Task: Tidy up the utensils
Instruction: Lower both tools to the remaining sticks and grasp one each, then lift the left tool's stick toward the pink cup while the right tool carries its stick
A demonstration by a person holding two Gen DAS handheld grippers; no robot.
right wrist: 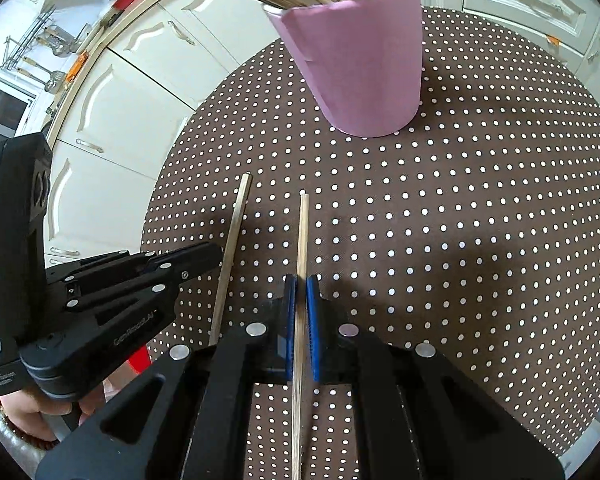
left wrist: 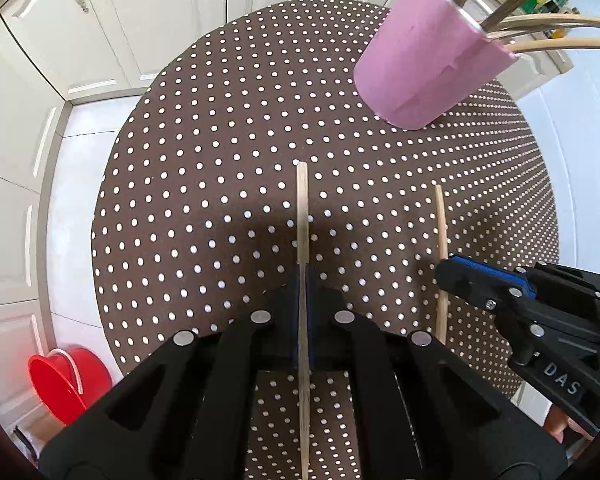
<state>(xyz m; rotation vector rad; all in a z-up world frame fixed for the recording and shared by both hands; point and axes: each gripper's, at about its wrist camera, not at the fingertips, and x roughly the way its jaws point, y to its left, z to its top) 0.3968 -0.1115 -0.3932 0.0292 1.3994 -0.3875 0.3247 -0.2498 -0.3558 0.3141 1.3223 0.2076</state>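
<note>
left hand-held gripper (left wrist: 303, 300): black, blue pads | right hand-held gripper (right wrist: 301, 304): black, silver screws

The holder (left wrist: 428, 68) is standing on the far part of the round table (left wrist: 204, 184), with several sticks (left wrist: 552, 22) leaning out of its top. Nearer the cameras, two chopsticks are lying roughly side by side above the tabletop: the left chopstick (left wrist: 302, 216) is sitting between the left gripper's (left wrist: 302, 304) fingers, the right chopstick (right wrist: 302, 240) between the right gripper's (right wrist: 301, 312). A bucket (left wrist: 66, 380) is sitting on the floor, left of the table
</note>
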